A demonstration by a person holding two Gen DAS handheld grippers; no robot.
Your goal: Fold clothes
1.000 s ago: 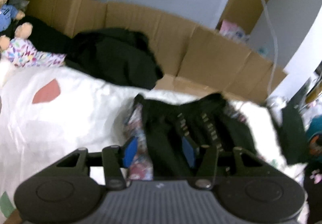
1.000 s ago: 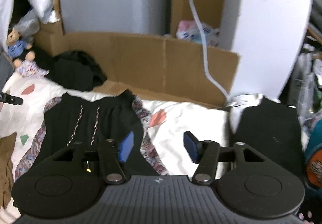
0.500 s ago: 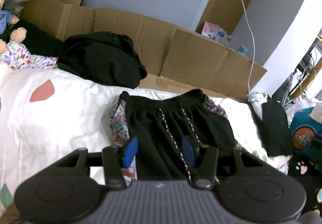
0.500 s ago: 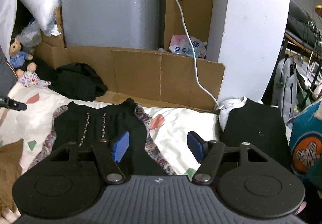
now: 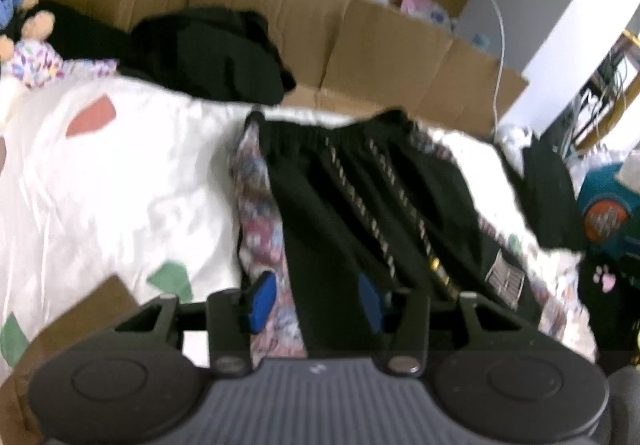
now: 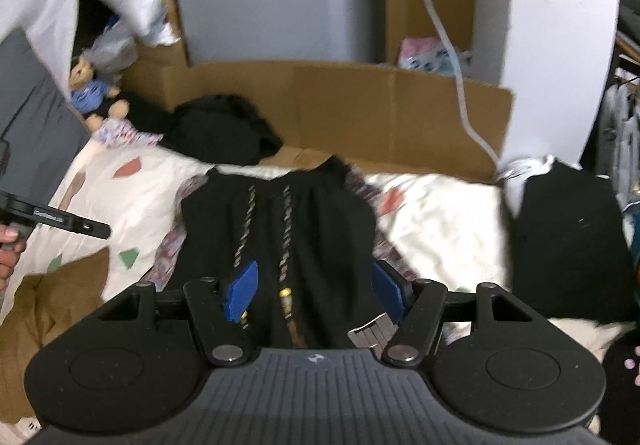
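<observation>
Nearest the cameras, both tongs have dropped and closed in over the last half second. The right tongs, which hung spread over bare bedding beside the garment, now stand spread over the black shorts, blue pads either side of the lower cloth and the braided drawcords. The left tongs, also spread, sit lower over the left edge of the shorts, where the patterned garment shows from under it. Neither pinches cloth.

The shorts lie flat on the white bedspread, waistband at the far end, near the cardboard. I judge this an approach to grip the near hem; whether a fold is already made, I cannot tell. Further off lie a crumpled black pile and, to the right, a dark stack.
</observation>
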